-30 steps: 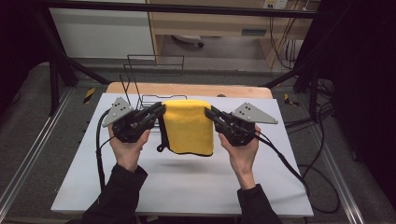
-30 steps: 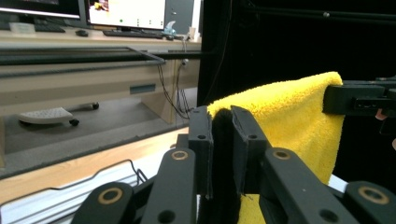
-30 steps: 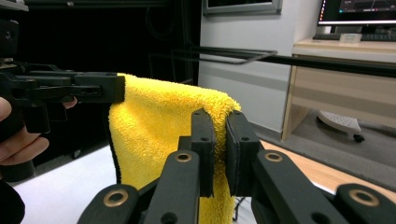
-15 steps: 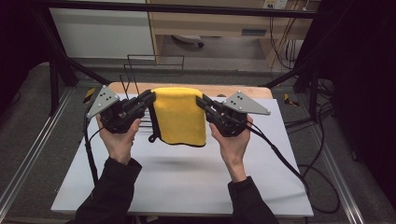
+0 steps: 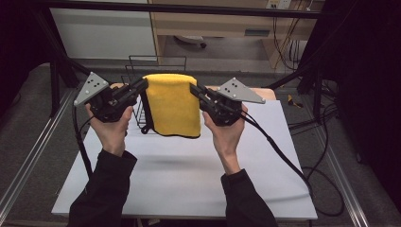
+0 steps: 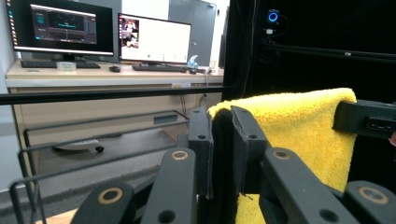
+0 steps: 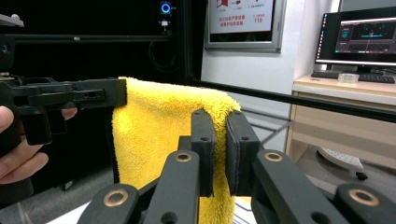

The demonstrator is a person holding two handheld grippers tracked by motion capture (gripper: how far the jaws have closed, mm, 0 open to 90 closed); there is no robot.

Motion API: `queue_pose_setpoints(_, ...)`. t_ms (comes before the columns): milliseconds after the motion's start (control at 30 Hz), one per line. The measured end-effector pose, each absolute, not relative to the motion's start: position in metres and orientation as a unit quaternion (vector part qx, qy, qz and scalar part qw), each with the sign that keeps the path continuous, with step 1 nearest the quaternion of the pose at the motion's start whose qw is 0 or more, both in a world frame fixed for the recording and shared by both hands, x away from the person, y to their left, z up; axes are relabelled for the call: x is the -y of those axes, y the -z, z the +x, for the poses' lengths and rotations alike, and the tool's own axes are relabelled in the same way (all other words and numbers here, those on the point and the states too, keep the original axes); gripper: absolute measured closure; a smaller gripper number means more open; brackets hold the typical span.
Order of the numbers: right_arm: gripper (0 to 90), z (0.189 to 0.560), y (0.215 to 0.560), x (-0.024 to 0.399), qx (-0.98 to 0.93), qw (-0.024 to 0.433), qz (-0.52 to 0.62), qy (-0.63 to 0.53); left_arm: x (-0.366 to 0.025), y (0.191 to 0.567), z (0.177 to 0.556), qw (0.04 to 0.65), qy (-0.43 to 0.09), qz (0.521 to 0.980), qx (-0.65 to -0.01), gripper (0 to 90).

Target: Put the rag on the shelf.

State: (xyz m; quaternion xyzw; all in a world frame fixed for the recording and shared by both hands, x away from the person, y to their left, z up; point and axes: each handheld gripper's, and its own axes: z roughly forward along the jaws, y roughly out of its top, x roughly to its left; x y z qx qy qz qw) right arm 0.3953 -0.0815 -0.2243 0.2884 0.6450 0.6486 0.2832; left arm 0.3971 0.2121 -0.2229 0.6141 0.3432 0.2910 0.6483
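Note:
A folded yellow towel [image 5: 171,105] hangs in the air between the two grippers, over the far part of the white table [image 5: 189,175]. My left gripper [image 5: 142,86] is shut on the towel's upper left corner, and my right gripper [image 5: 194,89] is shut on its upper right corner. In the left gripper view the jaws [image 6: 219,140] pinch the towel [image 6: 299,130] edge, with the other gripper [image 6: 366,120] at the far corner. In the right gripper view the towel [image 7: 154,130] sits between the pads, and the left gripper [image 7: 70,98] holds the far side.
A black wire rack [image 5: 137,85] stands at the table's far left, just behind and beside the towel. Cables trail from both grippers over the table's sides. A desk with monitors [image 6: 107,37] lies beyond the table.
Both hands have lifted the towel higher and carried it toward the far side of the table, over the wire rack. The grip on both corners is unchanged.

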Motion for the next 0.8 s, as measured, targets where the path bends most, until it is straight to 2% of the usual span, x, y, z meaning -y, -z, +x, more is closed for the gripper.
queue_pose_setpoints(800, 83.6, 0.429, 0.182, 0.052, -0.627, 0.299, 0.28, -0.663, -0.235, 0.18, 0.421, 0.658, -0.32, 0.589, -0.344, 79.4)
